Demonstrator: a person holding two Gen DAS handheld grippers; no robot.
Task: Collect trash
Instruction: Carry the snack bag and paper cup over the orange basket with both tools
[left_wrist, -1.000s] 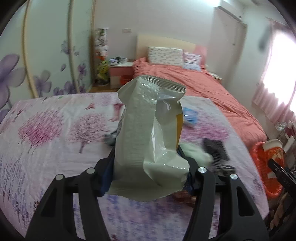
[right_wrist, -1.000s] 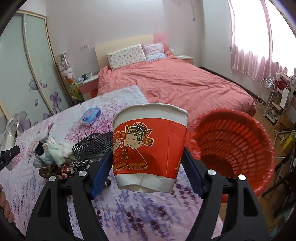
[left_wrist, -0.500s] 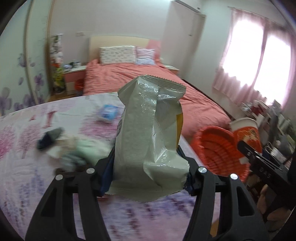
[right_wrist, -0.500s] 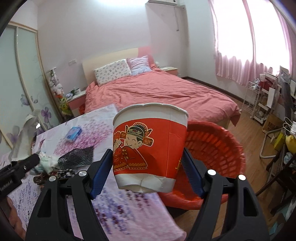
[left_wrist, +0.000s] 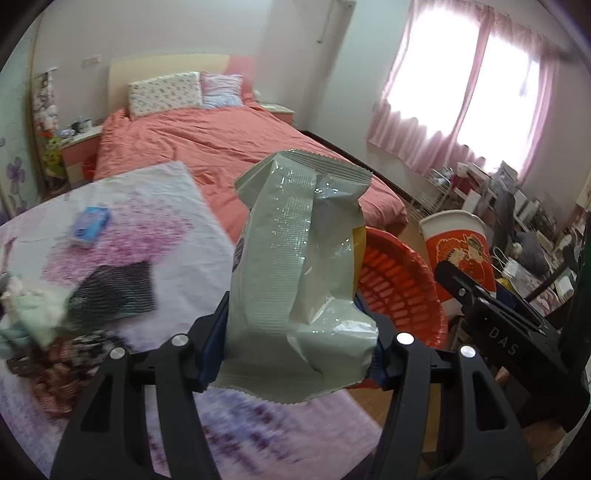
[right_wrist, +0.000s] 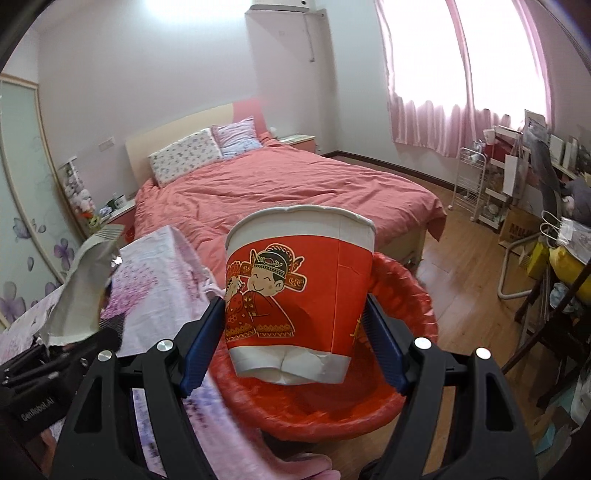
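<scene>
Left tool (left_wrist: 295, 354) clamps the snack bag (left_wrist: 295, 258): light, crinkly, slippery; held low. Right tool (right_wrist: 295, 350) grips the paper cup (right_wrist: 299, 291) near its base, crushable; basket (right_wrist: 406, 398) at five o'clock.

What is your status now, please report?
Left gripper shut on snack bag. Right gripper shut on paper cup, above red basket. Nothing in the way.

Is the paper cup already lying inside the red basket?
No, the right gripper holds the paper cup upright above the red basket.
</scene>
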